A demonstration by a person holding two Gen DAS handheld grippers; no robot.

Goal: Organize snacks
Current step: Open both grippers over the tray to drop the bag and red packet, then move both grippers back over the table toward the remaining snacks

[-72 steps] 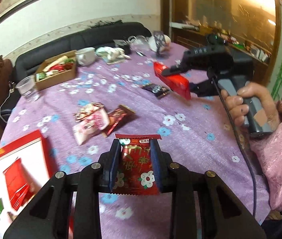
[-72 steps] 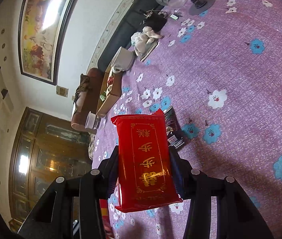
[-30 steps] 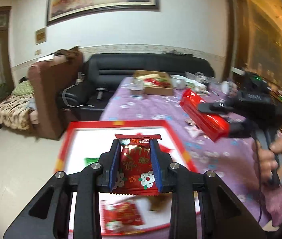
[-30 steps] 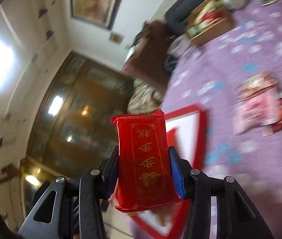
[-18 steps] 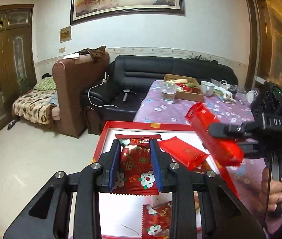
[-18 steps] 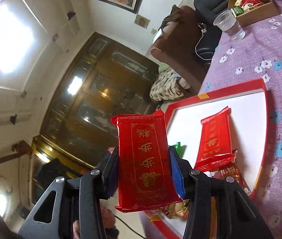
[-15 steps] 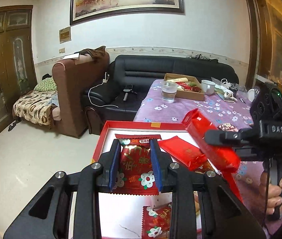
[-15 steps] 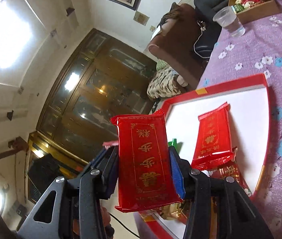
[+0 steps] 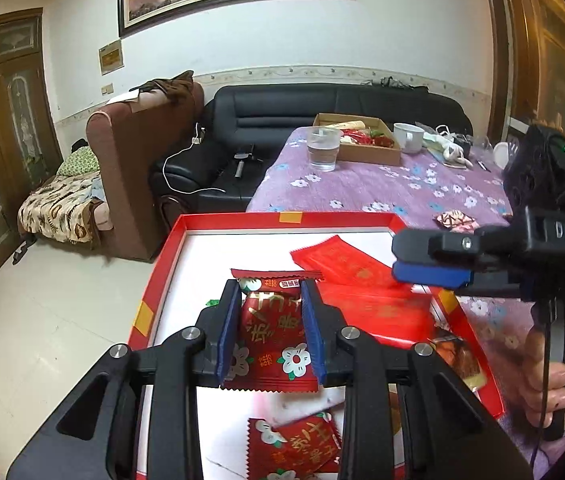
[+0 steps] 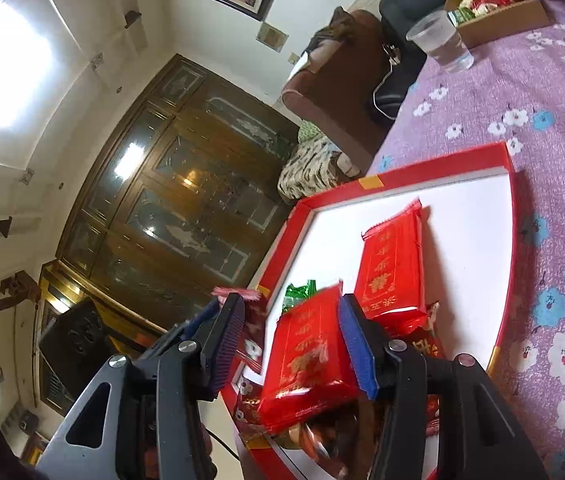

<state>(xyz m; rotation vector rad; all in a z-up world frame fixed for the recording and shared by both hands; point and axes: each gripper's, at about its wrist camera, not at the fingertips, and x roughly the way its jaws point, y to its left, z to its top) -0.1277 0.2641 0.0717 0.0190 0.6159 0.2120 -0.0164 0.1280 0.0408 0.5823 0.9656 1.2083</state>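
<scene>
My left gripper (image 9: 269, 286) is shut on a small red flower-print snack packet (image 9: 270, 336), held just above the red-rimmed white tray (image 9: 282, 218). My right gripper (image 10: 291, 300) hovers over the tray's right side, and its jaws are opening. A long red packet with gold writing (image 10: 306, 356) shows blurred between and below them, clear of the left pad. In the left wrist view that packet (image 9: 374, 312) lies under the right gripper (image 9: 396, 258). Another long red packet (image 10: 394, 264) and a second flower-print packet (image 9: 302, 448) rest in the tray.
The tray sits at the near end of a purple flowered tablecloth (image 9: 382, 188). Farther along stand a cup of water (image 9: 323, 148), a cardboard box of snacks (image 9: 362, 140) and a white mug (image 9: 408, 136). A loose snack (image 9: 454, 220) lies right of the tray. A hand (image 9: 562, 376) holds the right gripper.
The right jaws have spread and the long red packet has slipped down out of them toward the tray. The left gripper has sunk closer to the tray, still holding its packet.
</scene>
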